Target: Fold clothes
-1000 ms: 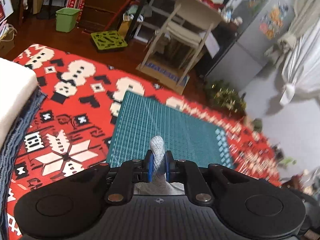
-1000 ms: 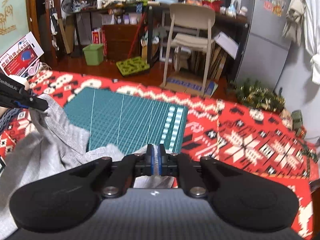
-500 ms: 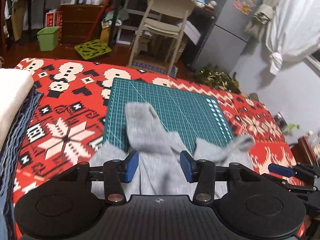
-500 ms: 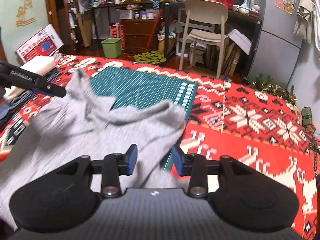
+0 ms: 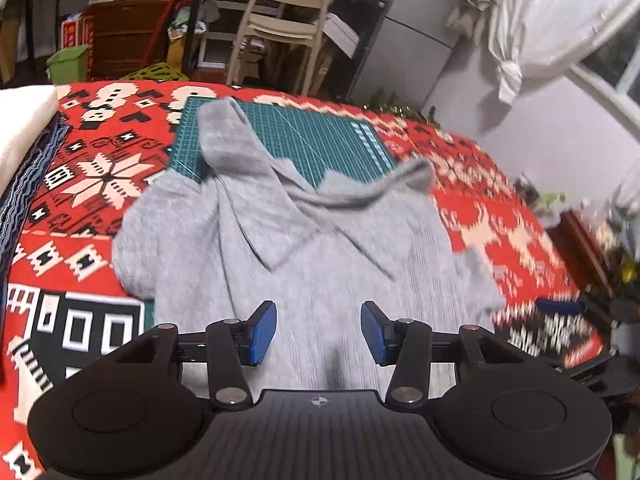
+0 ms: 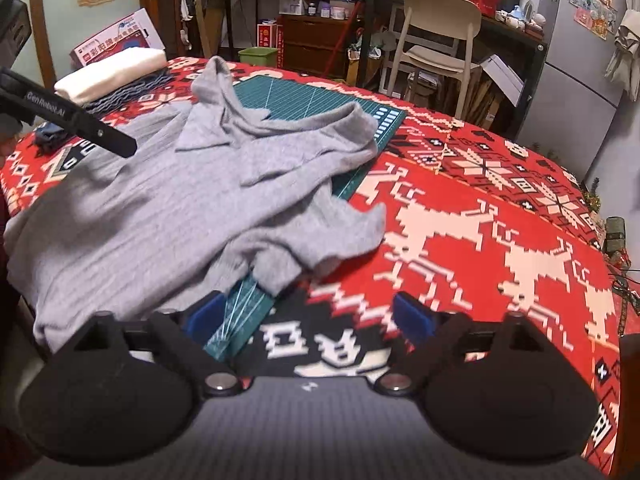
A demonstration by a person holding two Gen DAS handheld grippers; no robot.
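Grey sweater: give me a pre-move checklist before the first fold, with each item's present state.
1. Left hand-held gripper open and empty: ok, blue pads apart with only cloth beyond them.
2. Right hand-held gripper open and empty: ok, pads wide apart over the red patterned cloth.
3. Grey sweater lying on the surface, not held: ok.
4. Sweater spread flat: not ok, it is rumpled, with both sleeves thrown across the body.
5. Sweater centred on the green cutting mat: not ok, much of it spills off onto the red cloth.
6. Hem and collar located: cannot tell, folds hide them.
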